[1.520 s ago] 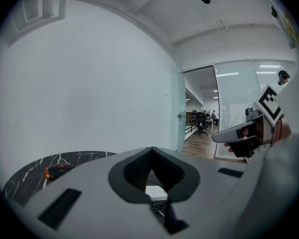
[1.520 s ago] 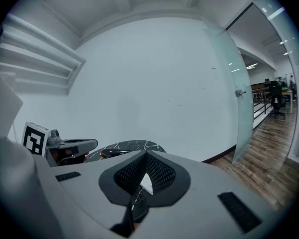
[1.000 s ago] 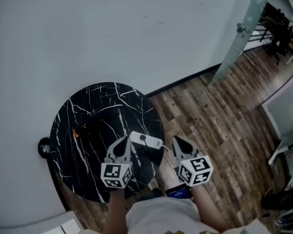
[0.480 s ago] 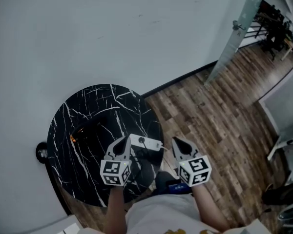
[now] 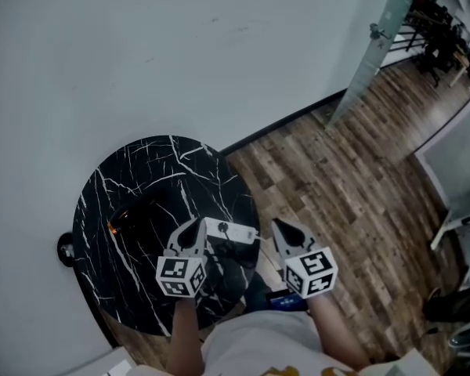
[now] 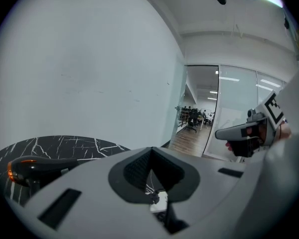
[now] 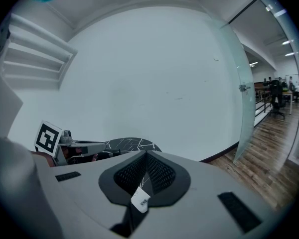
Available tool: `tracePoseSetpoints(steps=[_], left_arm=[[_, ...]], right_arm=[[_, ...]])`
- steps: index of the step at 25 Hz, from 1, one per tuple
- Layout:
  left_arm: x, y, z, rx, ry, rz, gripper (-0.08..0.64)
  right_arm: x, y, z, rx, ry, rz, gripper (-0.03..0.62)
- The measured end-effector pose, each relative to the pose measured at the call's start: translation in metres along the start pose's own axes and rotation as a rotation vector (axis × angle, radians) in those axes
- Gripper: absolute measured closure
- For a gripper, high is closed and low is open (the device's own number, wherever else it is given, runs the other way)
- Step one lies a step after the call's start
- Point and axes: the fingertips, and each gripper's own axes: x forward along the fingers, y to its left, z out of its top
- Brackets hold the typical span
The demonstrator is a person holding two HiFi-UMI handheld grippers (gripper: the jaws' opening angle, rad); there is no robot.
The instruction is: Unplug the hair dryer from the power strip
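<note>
Round black worktop (image 5: 133,178) is set against a white wall (image 5: 180,53). Dark hair dryer (image 5: 137,210), orange glow at one end, is laid on its left part. White power strip (image 5: 235,231) is seen near the right edge, a black plug (image 5: 223,227) seated in it. Left claw (image 5: 193,227) is held just beside the strip, right claw (image 5: 280,227) past the edge; both are closed, empty.

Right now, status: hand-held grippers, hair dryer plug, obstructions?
Left hand-held gripper and right hand-held gripper shut, empty. Plug in power strip, untouched. Nothing blocking it.
</note>
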Motion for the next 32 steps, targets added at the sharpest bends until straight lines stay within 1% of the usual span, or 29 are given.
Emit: tracePoseSetpoints(steps=[5,9,20,28,30,32], left_arm=[[0.010,0.005,-0.006,-0.009,0.019,-0.011,0.561],[0.015,0.009,-0.016,-0.018,0.055,-0.030,0.560],[0.028,0.017,-0.050,-0.071,0.154,-0.092,0.560],[0.037,0.013,-0.080,-0.025,0.258,-0.136,0.508],[0.039,0.011,-0.088,-0.009,0.284,-0.153,0.492],[0.041,0.009,-0.098,-0.003,0.311,-0.175,0.477]], right_arm=[[0.010,-0.010,-0.003,0.004,0.010,-0.020,0.594],[0.023,-0.008,-0.009,0.004,0.040,0.005,0.594],[0.057,0.012,-0.039,-0.003,0.144,0.094,0.594],[0.073,0.019,-0.059,-0.018,0.210,0.140,0.591],[0.076,0.020,-0.067,-0.019,0.228,0.150,0.573],[0.079,0.022,-0.079,-0.031,0.263,0.165,0.540]])
